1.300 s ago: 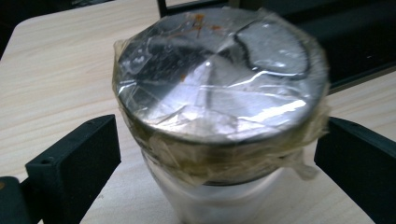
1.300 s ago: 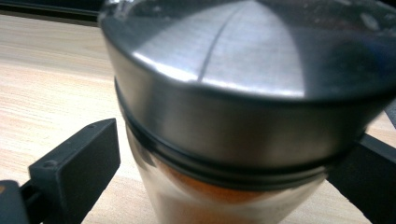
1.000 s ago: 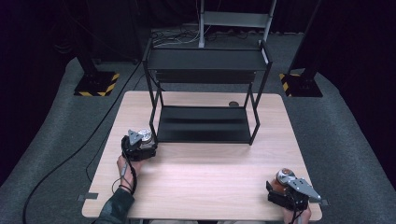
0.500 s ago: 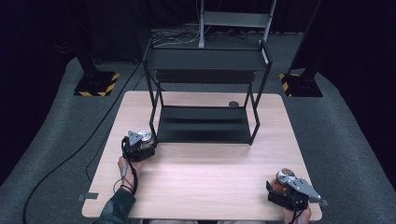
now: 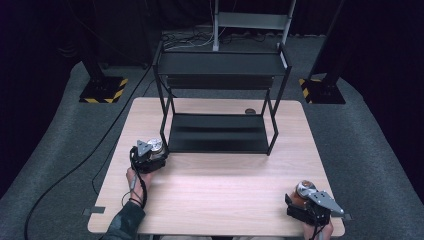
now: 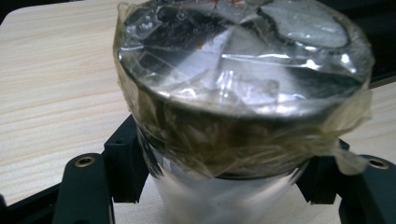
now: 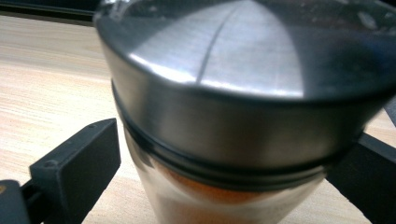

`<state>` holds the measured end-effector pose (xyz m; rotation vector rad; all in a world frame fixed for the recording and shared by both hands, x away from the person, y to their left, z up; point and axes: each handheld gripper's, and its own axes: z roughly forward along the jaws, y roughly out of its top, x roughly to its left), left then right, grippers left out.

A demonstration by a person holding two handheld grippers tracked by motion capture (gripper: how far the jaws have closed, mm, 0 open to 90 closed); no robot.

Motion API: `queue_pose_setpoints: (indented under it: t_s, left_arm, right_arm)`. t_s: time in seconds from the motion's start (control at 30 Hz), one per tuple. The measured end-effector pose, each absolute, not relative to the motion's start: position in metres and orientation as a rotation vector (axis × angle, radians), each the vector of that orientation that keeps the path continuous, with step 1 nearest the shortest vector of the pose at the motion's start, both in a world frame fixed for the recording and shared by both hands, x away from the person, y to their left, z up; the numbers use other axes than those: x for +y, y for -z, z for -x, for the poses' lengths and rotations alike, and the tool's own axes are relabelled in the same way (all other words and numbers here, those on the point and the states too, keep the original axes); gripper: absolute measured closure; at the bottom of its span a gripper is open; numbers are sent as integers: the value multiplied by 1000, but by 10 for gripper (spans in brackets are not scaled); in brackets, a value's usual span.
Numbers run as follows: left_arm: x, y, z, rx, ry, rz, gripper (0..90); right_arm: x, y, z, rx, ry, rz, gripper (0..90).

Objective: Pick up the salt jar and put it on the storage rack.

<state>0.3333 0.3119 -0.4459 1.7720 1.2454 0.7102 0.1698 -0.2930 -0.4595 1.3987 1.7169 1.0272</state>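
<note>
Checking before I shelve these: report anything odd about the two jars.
The left jar has wrinkled clear film taped over its metal lid, loose at the edges. The right jar, holding orange powder, has a bare, smooth lid. Both stand upright; nothing is spilled.

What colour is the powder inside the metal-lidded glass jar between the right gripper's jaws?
Orange powder, best seen in the right gripper view.

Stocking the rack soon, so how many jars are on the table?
2. One jar with taped film over its lid sits in the left gripper, near the rack. The orange-filled jar sits in the right gripper, at the table's near right corner.
</note>
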Motion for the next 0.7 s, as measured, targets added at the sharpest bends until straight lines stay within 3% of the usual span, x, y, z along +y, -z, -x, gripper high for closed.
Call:
queue_pose_setpoints:
  t_s: [0.7]
  left_arm:
    - [316, 435, -325, 1213, -710, -1798, 310]
  right_arm:
    - [-293, 459, -170, 1718, -1024, -1400, 0]
